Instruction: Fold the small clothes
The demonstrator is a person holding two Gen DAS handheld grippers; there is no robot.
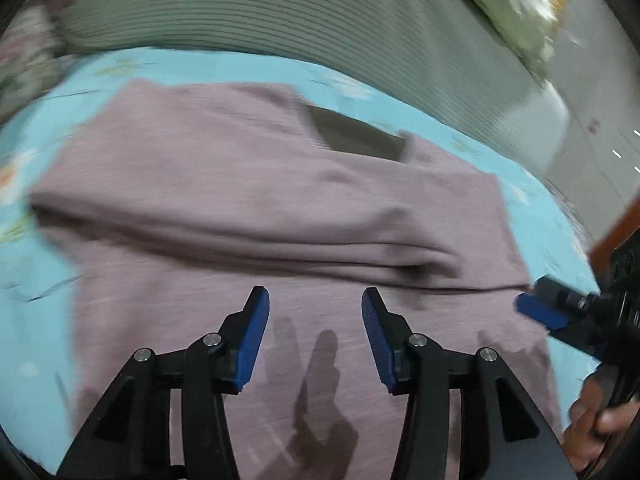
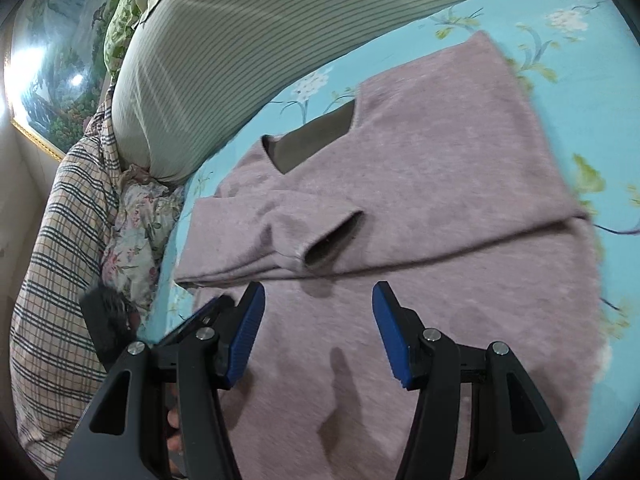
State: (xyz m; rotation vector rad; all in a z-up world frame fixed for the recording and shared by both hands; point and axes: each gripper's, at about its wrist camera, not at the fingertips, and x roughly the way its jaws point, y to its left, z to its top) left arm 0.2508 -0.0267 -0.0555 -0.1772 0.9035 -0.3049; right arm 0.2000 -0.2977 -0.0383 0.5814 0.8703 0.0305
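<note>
Blue pads of my left hand-held gripper (image 1: 315, 300) stand apart over the mauve sweater (image 1: 248, 184), nothing between them; my right hand-held gripper (image 2: 318, 294) is likewise parted and empty; the sweater lies spread on the blue floral bedsheet (image 2: 560, 60), one sleeve (image 2: 280, 236) folded across its chest; left view is blurred; a striped pillow (image 2: 248, 40) and plaid blanket (image 2: 60, 240) crowd the bed's edge.

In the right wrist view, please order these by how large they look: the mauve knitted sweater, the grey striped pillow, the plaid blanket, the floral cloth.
1. Mauve knitted sweater
2. Grey striped pillow
3. Plaid blanket, though cut off by the frame edge, so unsure against the pillow
4. Floral cloth
</note>
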